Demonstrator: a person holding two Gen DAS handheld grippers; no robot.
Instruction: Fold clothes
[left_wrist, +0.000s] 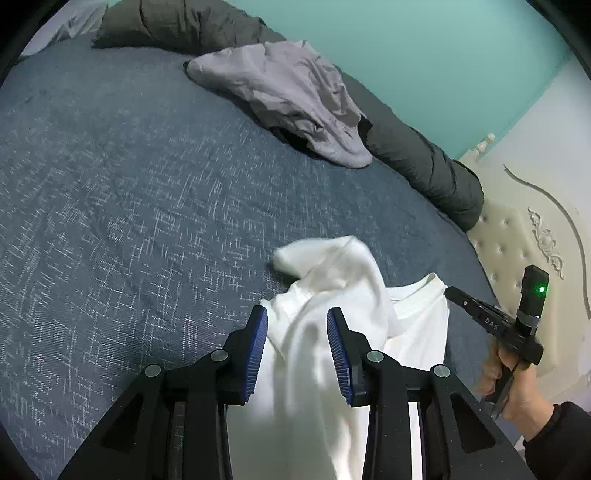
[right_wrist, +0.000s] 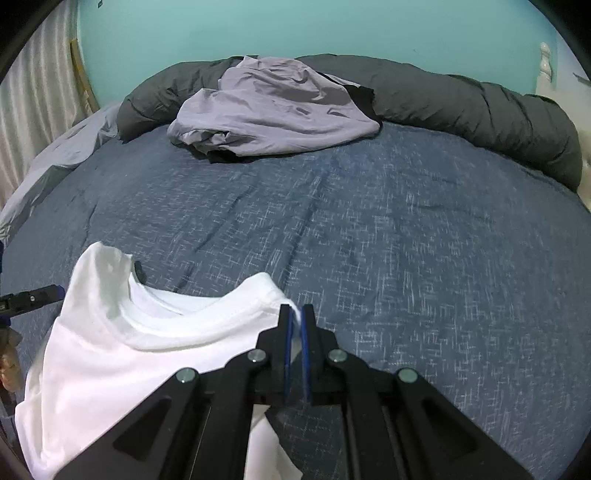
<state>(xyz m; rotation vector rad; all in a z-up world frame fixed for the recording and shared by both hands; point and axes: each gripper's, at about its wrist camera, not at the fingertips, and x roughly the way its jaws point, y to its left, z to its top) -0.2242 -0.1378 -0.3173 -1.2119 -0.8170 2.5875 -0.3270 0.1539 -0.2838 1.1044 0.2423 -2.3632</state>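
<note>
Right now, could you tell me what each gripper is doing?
Left gripper: open, jaws either side of the white shirt, not pinching it.
Right gripper: shut on the white shirt by its collar.

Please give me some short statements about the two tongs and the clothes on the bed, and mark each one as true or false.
1. The right tongs are shut on the white T-shirt near its collar. True.
2. The left tongs are shut tightly on the white T-shirt. False: their jaws stand open, with white cloth lying between them.
3. A crumpled lilac garment lies at the far side of the bed. True.
4. The white T-shirt is already folded into a neat square. False: it is bunched and not folded.
5. The bed cover is bright red. False: it is blue with pale flecks.
</note>
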